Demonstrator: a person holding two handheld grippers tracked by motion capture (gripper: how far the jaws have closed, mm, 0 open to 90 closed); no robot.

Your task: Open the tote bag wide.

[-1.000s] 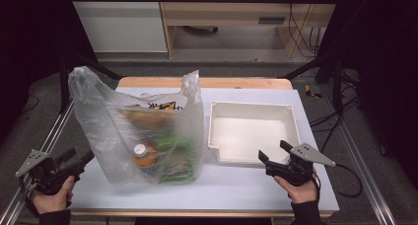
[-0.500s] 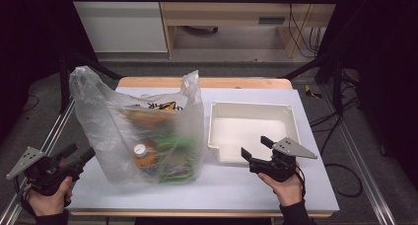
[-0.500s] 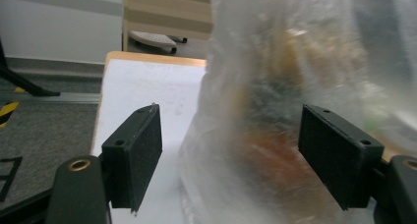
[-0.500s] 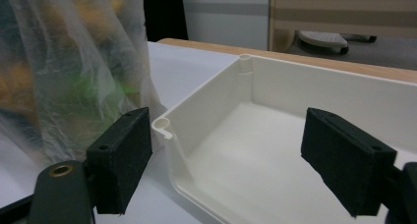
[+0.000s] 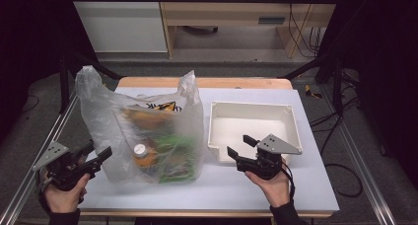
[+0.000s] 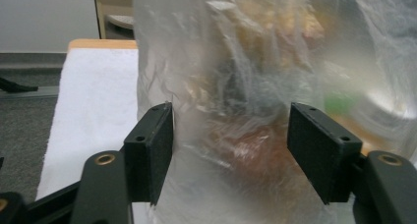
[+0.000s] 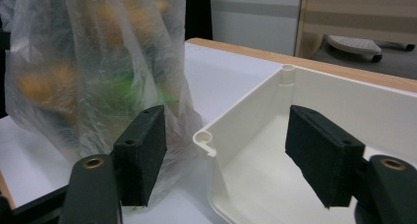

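I hold my left tool (image 5: 96, 157) at the near left of the tabletop (image 5: 305, 185), pointing right at the clear plastic bag (image 5: 143, 131), which stands upright at the left middle with its two handles raised. Its jaws have just been closing a little but stand apart; in the left gripper view the bag's crinkled side (image 6: 231, 111) lies between and beyond them, and I cannot tell whether the left pad brushes the film. Inside the bag I make out orange and green packets and a round white cap (image 5: 140, 149). My right tool (image 5: 240, 148) sits at the near right, at the near left corner of the white tray (image 5: 293, 117), which lies just right of the bag. Its jaws have also been closing slightly yet remain apart, gripping nothing; the tray's corner (image 7: 204, 138) shows between them.
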